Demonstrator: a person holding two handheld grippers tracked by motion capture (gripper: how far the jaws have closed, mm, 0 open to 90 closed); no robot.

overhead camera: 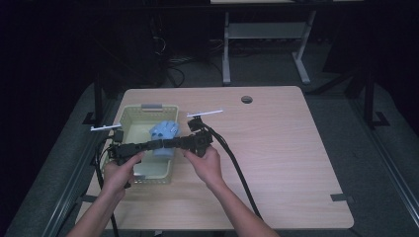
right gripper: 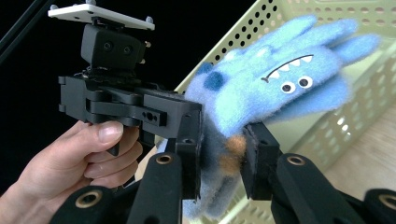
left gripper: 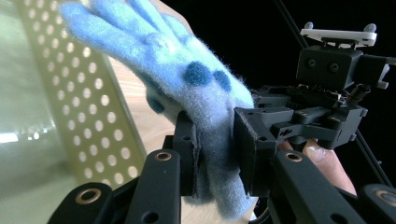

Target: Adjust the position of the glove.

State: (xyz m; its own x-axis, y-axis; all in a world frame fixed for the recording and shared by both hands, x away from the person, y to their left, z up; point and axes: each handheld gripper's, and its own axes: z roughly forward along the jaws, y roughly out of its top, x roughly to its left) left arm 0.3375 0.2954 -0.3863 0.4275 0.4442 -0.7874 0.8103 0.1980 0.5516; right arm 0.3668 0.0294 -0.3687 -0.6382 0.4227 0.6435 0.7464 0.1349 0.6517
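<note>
A fuzzy blue glove (overhead camera: 165, 131) with a monster face hangs over a pale green perforated basket (overhead camera: 148, 109) on the left half of the wooden table. My left gripper (overhead camera: 155, 144) comes in from the left and my right gripper (overhead camera: 174, 142) from the right, and both are shut on the glove's cuff. In the left gripper view my left gripper (left gripper: 215, 154) pinches the glove (left gripper: 187, 79), with the basket wall (left gripper: 93, 116) behind it. In the right gripper view my right gripper (right gripper: 224, 158) clamps the glove (right gripper: 280, 84) next to the basket (right gripper: 261, 23).
The wooden table (overhead camera: 276, 158) stretches bare to the right of the basket, with a round cable hole (overhead camera: 246, 99) near its far edge. A black cable (overhead camera: 237, 168) trails from the right gripper to the front edge. A white desk frame (overhead camera: 226, 49) stands beyond the table.
</note>
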